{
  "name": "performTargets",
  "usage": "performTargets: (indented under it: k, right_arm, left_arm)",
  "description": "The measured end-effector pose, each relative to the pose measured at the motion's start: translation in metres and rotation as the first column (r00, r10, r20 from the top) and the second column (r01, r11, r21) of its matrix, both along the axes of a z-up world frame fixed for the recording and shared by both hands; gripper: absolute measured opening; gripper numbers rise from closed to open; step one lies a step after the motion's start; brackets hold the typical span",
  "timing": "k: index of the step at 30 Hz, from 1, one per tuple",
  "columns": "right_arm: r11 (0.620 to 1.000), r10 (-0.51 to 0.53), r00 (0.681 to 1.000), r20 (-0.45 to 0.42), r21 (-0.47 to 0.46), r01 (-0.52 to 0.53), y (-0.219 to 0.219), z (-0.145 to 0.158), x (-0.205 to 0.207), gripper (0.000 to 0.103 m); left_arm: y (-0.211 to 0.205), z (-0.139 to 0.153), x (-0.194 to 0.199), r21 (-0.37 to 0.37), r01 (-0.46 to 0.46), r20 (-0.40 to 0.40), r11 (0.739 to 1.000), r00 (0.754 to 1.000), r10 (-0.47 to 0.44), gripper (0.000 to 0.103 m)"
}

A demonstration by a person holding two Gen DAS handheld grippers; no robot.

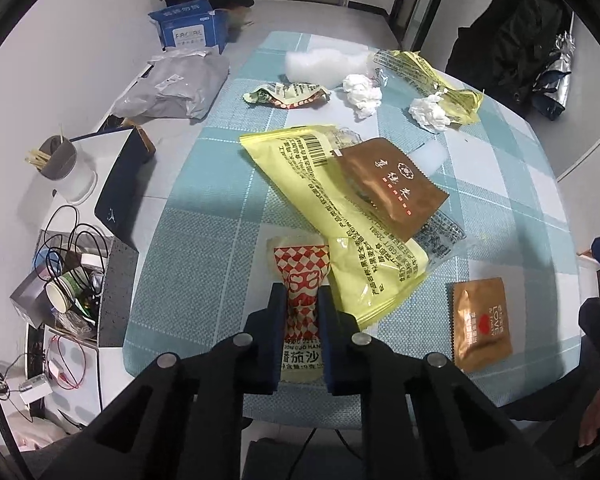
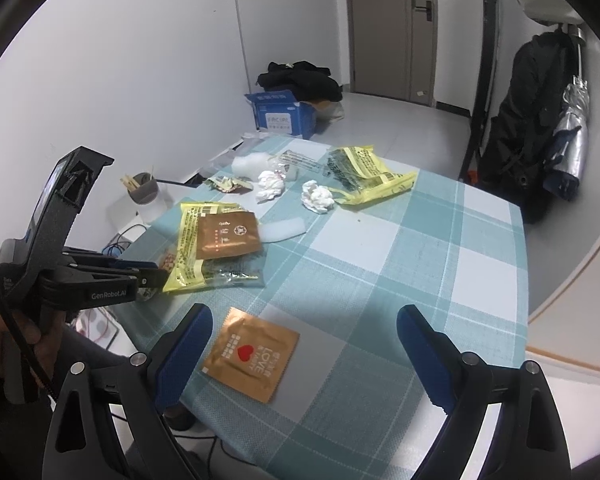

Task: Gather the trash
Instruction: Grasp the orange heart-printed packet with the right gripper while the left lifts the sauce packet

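Observation:
My left gripper (image 1: 302,294) is shut on a red-and-white checkered ketchup sachet (image 1: 302,276) at the near edge of the checked table (image 1: 204,216). A large yellow wrapper (image 1: 340,216) lies just beyond it, with a dark brown packet (image 1: 390,186) on top. A gold "LOVE" packet (image 1: 480,324) lies to the right. My right gripper (image 2: 304,324) is open, its fingers either side of and above the gold packet (image 2: 252,354). My left gripper also shows in the right wrist view (image 2: 156,278). Crumpled tissues (image 2: 318,196), a second yellow wrapper (image 2: 364,174) and a small crushed wrapper (image 1: 288,94) lie farther back.
A black bin (image 1: 100,280) with cups and cables stands left of the table. A cup of sticks (image 1: 58,158), a grey parcel (image 1: 176,84) and a blue box (image 1: 190,26) lie on the left floor. A black bag and folded umbrella (image 2: 548,136) stand at the right.

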State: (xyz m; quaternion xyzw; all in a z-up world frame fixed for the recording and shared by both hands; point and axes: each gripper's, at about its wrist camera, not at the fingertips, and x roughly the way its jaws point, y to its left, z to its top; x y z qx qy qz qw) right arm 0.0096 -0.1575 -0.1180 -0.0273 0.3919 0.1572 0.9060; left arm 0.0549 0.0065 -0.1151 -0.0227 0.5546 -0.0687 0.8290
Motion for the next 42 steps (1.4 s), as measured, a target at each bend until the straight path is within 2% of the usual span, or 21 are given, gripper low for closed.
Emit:
performTargets:
  k: [6,14,19,23,29,33,35,37,42]
  right_arm:
    - [1.000,-0.012,1.000,-0.010,0.003,0.012,-0.002,-0.002,0.000,0.093]
    - [1.000,-0.014,1.000,-0.018,0.003,0.014,0.001,-0.003,0.002,0.093]
    - [1.000,-0.025,0.999,-0.045,0.011,0.025,0.001,-0.008,0.004,0.093]
    - [0.997,-0.034,0.993,-0.114,0.060,0.041,-0.001,-0.016,0.007,0.093]
    - [0.996,-0.010,0.981,-0.194,0.087,0.028,0.007,-0.031,0.009,0.087]
    - [0.998,0.010,0.974,-0.228,0.059,0.004,0.021,-0.042,0.012,0.084]
    - [1.000,0.014,0.972,-0.233,0.025,-0.009,0.029,-0.046,0.012,0.084]
    - [0.999,0.018,0.973,-0.232,-0.029,-0.026,0.039,-0.052,0.013,0.083]
    - [0.986,0.013,0.976,-0.219,-0.160,-0.050,0.059,-0.064,0.015,0.080]
  left_arm:
    - [0.009,0.001,-0.004,-0.007,-0.025,-0.013,1.000,1.000,0.025,0.011]
    - [0.022,0.004,-0.002,-0.107,-0.080,-0.020,0.991,0.997,0.078,0.011]
    - [0.026,0.016,-0.003,-0.191,-0.088,0.015,0.978,0.996,0.093,0.011]
    - [0.036,0.032,-0.005,-0.289,-0.103,0.053,0.952,0.991,0.124,0.011]
    - [0.042,0.060,-0.011,-0.371,-0.074,0.162,0.926,0.976,0.143,0.011]
    - [0.045,0.071,-0.012,-0.409,-0.052,0.209,0.911,0.966,0.149,0.011]
    - [0.048,0.072,-0.011,-0.443,-0.039,0.215,0.896,0.965,0.149,0.011]
    - [0.049,0.076,-0.011,-0.472,-0.024,0.223,0.881,0.964,0.145,0.011]
    - [0.053,0.081,-0.009,-0.495,-0.006,0.239,0.869,0.960,0.143,0.011]
